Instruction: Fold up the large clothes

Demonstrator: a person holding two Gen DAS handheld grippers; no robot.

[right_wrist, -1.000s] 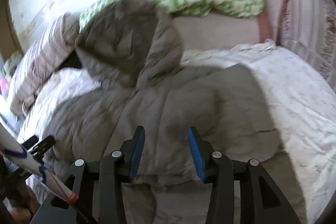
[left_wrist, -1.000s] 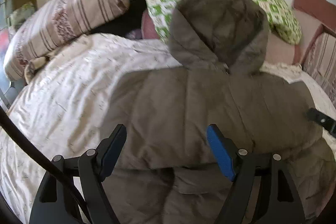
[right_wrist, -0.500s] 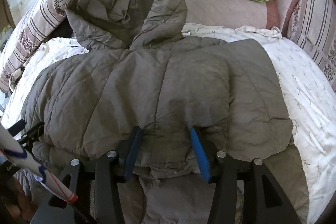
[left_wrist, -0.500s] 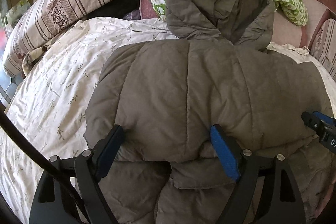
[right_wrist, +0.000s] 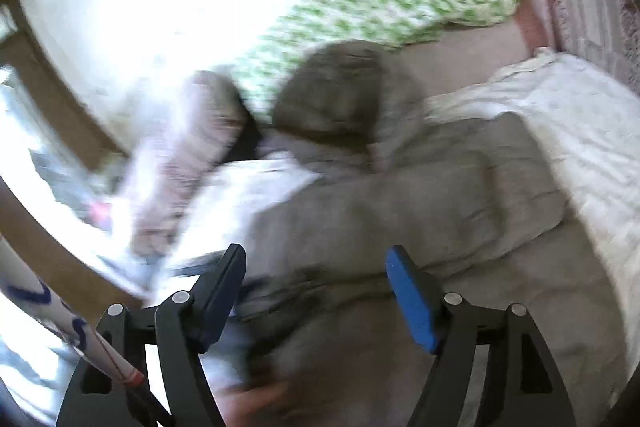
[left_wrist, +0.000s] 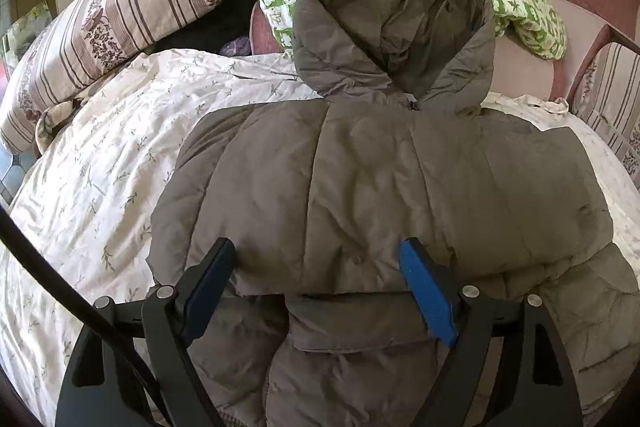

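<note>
Both tongs wide apart, empty, angled down over the folded jacket [left_wrist: 380,187]: left tongs [left_wrist: 320,287], right tongs [right_wrist: 316,291].

The right gripper [right_wrist: 312,291] has let go of the folded edge of the hooded jacket [right_wrist: 420,203]; its jaws have just been opening and now stand wide with nothing between them. It has lifted away, its view blurred, the jacket seen farther off.

Motion-blurred jacket [right_wrist: 400,195], hem cut off
</note>
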